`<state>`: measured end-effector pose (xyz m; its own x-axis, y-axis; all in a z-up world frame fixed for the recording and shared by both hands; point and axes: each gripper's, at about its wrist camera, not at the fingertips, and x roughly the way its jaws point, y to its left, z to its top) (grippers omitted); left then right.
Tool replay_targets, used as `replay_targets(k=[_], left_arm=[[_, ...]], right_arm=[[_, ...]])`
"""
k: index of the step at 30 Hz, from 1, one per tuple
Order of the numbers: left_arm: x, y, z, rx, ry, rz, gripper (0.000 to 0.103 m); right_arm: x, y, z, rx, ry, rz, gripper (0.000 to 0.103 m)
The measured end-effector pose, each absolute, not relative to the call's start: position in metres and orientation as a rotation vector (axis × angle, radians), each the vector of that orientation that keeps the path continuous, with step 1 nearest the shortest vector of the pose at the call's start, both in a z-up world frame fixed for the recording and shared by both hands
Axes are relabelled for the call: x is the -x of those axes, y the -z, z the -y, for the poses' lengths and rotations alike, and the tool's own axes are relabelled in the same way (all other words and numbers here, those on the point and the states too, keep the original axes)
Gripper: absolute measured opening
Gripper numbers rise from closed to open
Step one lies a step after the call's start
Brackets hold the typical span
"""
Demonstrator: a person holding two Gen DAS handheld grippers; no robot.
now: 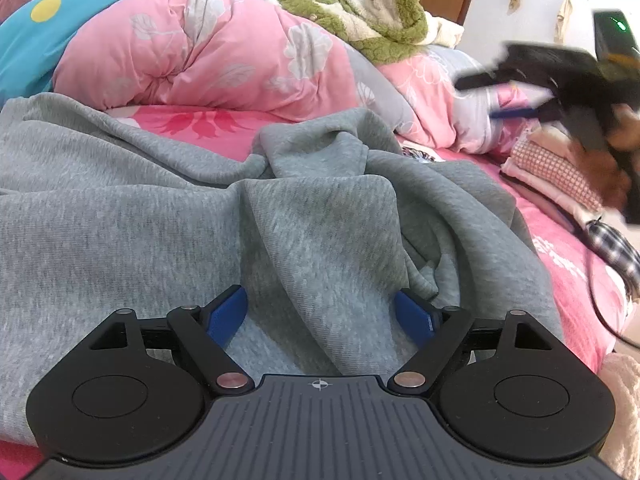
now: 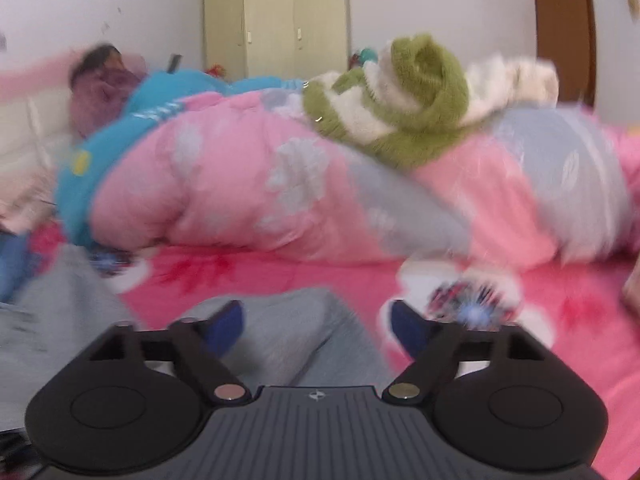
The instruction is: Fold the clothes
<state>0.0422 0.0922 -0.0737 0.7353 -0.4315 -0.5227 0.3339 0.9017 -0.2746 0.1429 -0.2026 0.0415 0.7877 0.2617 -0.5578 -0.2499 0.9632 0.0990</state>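
The left wrist view alone shows the crumpled grey knit garment point(image 1: 180, 208) sharply, spread over the pink floral bed point(image 1: 568, 264), with a ridge of it between the left gripper's point(image 1: 320, 312) wide jaws. The right gripper point(image 2: 316, 320) is blurred, its jaws wide, over a grey fold.

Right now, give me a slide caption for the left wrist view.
Left gripper open over crumpled grey garment on pink bed; right gripper blurred beyond.

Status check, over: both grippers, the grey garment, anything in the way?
Left gripper open over grey garment. Right gripper open, empty. Garment rumpled, unfolded. Pink quilt behind, clear.
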Motion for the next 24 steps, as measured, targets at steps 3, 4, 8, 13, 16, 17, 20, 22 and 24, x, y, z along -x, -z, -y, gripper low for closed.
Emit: replay_targets(k=[3,4,8,13,16,17,20,22,24], left_arm=[[-0.039,0.074,-0.092,0.178,0.418,-0.603,0.083],[-0.039,0.074,-0.092,0.180,0.416,-0.599,0.083],[-0.036,0.074,-0.094,0.198,0.407,-0.582,0.082],[-0.033,0.069,-0.103,0.244,0.389,-0.553,0.082],[-0.031,0.067,-0.112,0.298,0.383,-0.529,0.082],[-0.031,0.066,-0.115,0.316,0.383,-0.520,0.082],[-0.031,0.064,-0.121,0.362,0.384,-0.498,0.082],[-0.031,0.063,-0.123,0.382,0.386,-0.490,0.082],[-0.031,0.063,-0.124,0.390,0.387,-0.487,0.083]], right_arm=[[-0.129,-0.021,0.194,-0.015,-0.328,-0.748,0.101],[-0.126,-0.012,0.188,0.012,-0.312,-0.775,0.101],[-0.118,0.013,0.169,0.097,-0.276,-0.802,0.040],[-0.082,0.000,0.164,0.115,-0.292,-0.716,0.011],[-0.048,-0.029,0.167,0.097,-0.297,-0.614,0.009],[-0.036,-0.040,0.170,0.077,-0.295,-0.584,0.008],[-0.001,-0.067,0.183,0.003,-0.273,-0.516,0.005],[0.026,-0.079,0.192,-0.042,-0.248,-0.479,0.005],[0.052,-0.087,0.203,-0.086,-0.219,-0.450,0.005]])
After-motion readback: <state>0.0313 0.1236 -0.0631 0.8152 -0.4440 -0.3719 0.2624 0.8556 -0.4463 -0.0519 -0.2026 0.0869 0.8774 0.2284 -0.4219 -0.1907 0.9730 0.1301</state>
